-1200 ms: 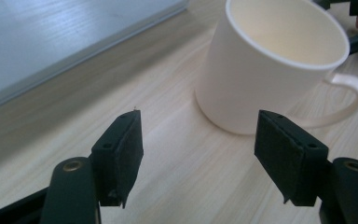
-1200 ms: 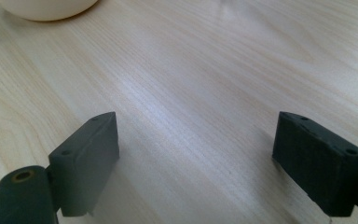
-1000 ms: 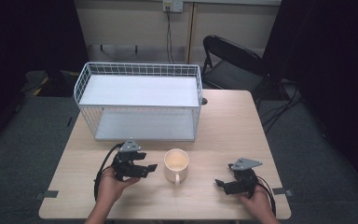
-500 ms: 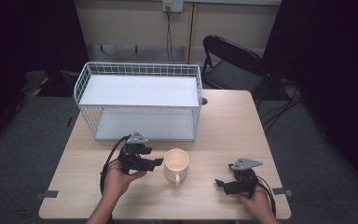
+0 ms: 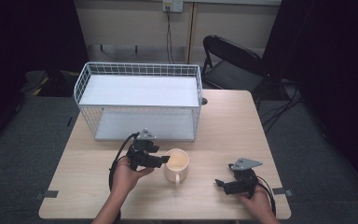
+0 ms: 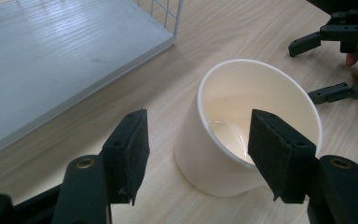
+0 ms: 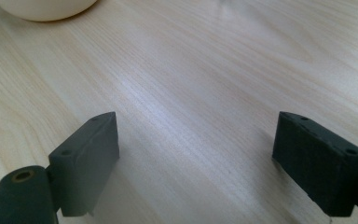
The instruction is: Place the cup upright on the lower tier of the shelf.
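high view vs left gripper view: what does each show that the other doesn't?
High view alone: the chair, the whole wire basket, the cup's handle. Left gripper view alone: the inside bottom of the cup, and one pad over its rim, the other outside, not pressing. Both: cup, table, left gripper, jaws just been closing, and right gripper.

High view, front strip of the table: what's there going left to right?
left hand → left gripper → cream mug → right gripper → right hand. The white wire rack stands farther back, so it is left out of the order.
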`<state>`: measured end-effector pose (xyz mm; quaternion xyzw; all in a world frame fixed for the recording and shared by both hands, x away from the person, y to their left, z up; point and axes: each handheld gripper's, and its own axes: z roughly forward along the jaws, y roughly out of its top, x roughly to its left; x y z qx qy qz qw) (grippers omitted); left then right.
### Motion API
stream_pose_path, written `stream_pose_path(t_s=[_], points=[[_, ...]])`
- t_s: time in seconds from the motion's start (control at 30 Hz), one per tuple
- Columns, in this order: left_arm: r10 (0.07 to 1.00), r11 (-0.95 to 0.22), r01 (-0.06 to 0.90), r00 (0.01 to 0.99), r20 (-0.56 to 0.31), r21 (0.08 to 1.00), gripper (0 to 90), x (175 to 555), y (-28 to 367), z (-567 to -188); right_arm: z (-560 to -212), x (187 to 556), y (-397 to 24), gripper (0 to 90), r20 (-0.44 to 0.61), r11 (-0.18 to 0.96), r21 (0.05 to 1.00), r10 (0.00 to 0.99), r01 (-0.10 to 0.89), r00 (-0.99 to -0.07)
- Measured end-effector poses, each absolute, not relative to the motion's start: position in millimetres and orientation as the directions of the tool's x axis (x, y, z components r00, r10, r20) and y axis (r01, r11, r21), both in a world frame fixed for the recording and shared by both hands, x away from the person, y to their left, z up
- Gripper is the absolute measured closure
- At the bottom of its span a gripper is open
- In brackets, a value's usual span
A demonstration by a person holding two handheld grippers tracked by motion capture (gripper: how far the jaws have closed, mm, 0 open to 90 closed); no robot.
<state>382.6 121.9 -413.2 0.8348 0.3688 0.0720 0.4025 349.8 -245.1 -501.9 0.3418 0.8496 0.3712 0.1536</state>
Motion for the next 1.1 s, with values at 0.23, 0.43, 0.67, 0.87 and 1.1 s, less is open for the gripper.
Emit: stream_pose_path(t_s=[0.23, 0.43, 0.67, 0.87, 1.1], points=[[0.678, -0.401, 0.571, 0.711, -0.187, 0.716, 40.8, 383.8, 119.4, -418.4, -502.0, 349.8, -245.1, 13.8, -0.008, 0.491, 0.736, 0.695, 0.466, -0.719], [0.671, -0.415, 0.571, 0.718, -0.185, 0.708, 43.6, 385.2, 114.4, -421.2, -501.9, 349.8, -245.2, 13.8, -0.008, 0.492, 0.735, 0.695, 0.467, -0.719], [0.666, -0.429, 0.574, 0.723, -0.185, 0.697, 48.7, 386.3, 107.8, -423.5, -501.8, 349.5, -245.1, 13.8, -0.008, 0.491, 0.735, 0.697, 0.468, -0.717], [0.664, -0.444, 0.575, 0.726, -0.179, 0.688, 54.3, 386.5, 102.1, -424.9, -502.0, 349.6, -245.0, 13.8, -0.007, 0.490, 0.736, 0.697, 0.468, -0.717], [0.667, -0.441, 0.588, 0.720, -0.191, 0.678, 60.0, 388.0, 98.0, -427.7, -502.0, 349.6, -245.0, 13.8, -0.007, 0.490, 0.736, 0.696, 0.468, -0.718]])
